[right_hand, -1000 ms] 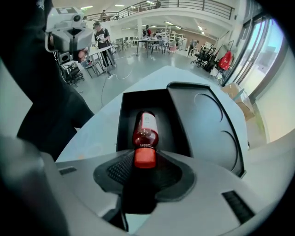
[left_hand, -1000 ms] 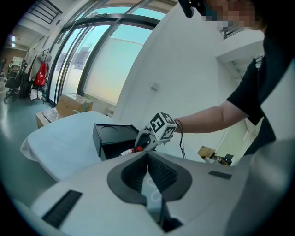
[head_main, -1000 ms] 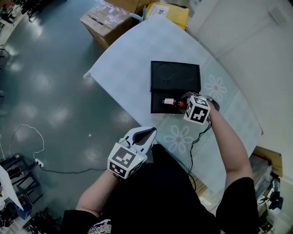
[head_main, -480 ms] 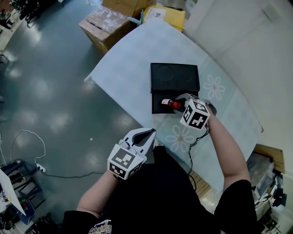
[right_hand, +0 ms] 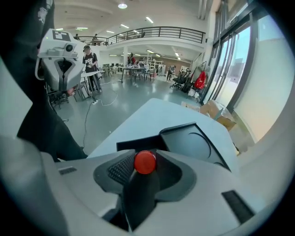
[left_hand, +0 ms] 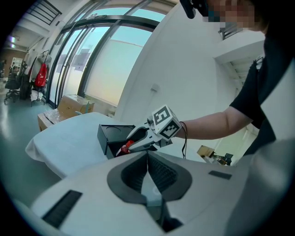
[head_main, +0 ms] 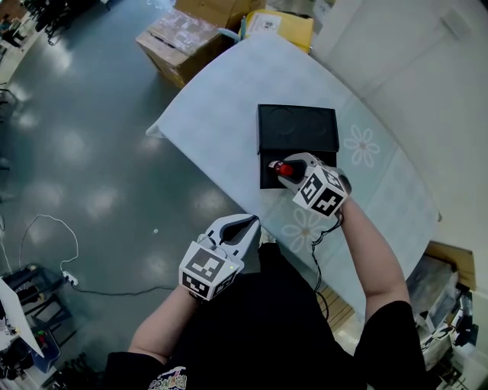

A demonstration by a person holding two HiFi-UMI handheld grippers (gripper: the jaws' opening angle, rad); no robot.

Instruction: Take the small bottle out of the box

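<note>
The small dark bottle with a red cap (right_hand: pixel 144 162) sits between the jaws of my right gripper (head_main: pixel 284 167), which is shut on it. The bottle (head_main: pixel 285 168) hangs just above the front edge of the open black box (head_main: pixel 297 128) on the white table (head_main: pixel 229 99). The box (right_hand: pixel 184 140) lies open ahead of the jaws, lid flat behind the base. My left gripper (head_main: pixel 248 222) is shut and empty, held off the table near the person's body. In the left gripper view the left gripper (left_hand: pixel 147 156) looks towards the right gripper (left_hand: pixel 138 138), the bottle (left_hand: pixel 124 149) and the box (left_hand: pixel 108 138).
Cardboard boxes (head_main: pixel 187 34) and a yellow package (head_main: pixel 278 23) stand on the floor past the table's far end. A cable (head_main: pixel 53 251) lies on the floor at the left. The tablecloth has flower prints (head_main: pixel 360 145) to the right of the box.
The bottle lay in the box a second ago with the right gripper at it. The right gripper has since raised it up out of the box and a little towards the person.
</note>
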